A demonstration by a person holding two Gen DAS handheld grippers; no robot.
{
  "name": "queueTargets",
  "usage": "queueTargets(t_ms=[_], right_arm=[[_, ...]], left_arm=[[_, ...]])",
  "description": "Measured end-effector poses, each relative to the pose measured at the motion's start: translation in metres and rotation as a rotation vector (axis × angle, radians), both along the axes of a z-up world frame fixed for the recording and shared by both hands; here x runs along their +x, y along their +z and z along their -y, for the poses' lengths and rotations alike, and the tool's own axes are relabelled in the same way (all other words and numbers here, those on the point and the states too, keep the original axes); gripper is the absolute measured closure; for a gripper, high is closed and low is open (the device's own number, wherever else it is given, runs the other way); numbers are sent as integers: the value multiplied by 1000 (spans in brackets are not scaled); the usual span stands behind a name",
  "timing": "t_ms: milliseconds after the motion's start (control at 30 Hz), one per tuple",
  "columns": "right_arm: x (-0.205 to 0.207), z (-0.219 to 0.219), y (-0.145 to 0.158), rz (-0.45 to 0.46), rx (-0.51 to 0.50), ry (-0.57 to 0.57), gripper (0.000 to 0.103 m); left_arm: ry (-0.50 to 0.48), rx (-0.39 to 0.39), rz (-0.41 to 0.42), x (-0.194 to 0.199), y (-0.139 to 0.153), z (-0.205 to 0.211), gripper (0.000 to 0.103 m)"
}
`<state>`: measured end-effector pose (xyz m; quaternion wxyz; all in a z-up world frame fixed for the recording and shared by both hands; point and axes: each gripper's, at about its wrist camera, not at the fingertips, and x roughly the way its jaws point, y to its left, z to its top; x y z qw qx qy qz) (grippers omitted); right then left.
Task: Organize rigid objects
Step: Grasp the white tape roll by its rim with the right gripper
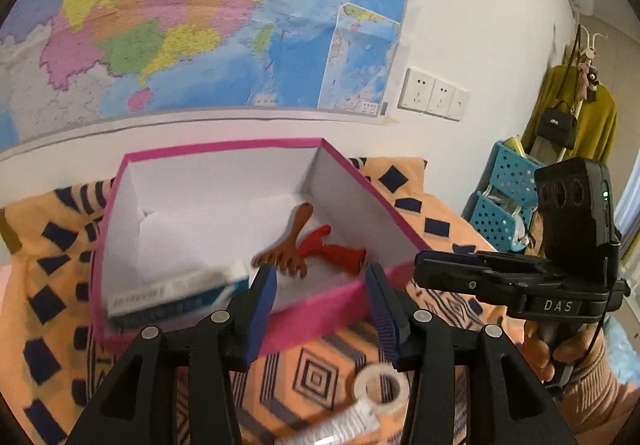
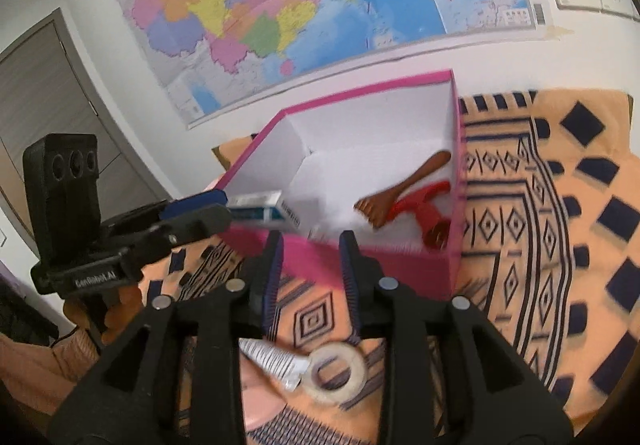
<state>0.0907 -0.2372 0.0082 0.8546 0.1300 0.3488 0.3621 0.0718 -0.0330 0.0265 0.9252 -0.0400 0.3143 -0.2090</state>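
Note:
A pink open box [image 1: 340,309] [image 2: 360,265] with a white inside stands on the patterned cloth. In it lie a brown wooden rake-shaped scraper [image 1: 294,241] [image 2: 404,189], a red plastic piece [image 1: 336,249] [image 2: 420,205] and a blue-and-white carton [image 1: 176,293] [image 2: 260,209]. My left gripper [image 1: 320,285] is open and empty just above the box's near wall; the carton looks blurred under its left finger. My right gripper [image 2: 310,245] is open and empty, near the box's front wall. A white tape ring [image 1: 382,387] [image 2: 336,373] and a white tube [image 1: 344,425] [image 2: 272,361] lie on the cloth beneath the grippers.
The orange cloth with dark patterns [image 2: 540,245] covers the surface. A map [image 1: 180,25] hangs on the wall behind. Blue perforated baskets [image 1: 504,201] and a yellow garment [image 1: 576,113] stand at the right. A door [image 2: 48,93] is at the left.

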Motion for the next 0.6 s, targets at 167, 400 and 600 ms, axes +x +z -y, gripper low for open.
queueTargets(t_ms=[167,400,600], right_arm=[[-20,-1,-24,-47,-36,1,71],[-31,1,-56,-130,-68,-16,71],[-35,0,-75,-186,-83,-20,71]], left_arm=[[14,-27,-60,-17,-21,-7,56],[3,-5,-146,-33,-56,2,56],[-4,14,-173,-42,-69,8,56]])
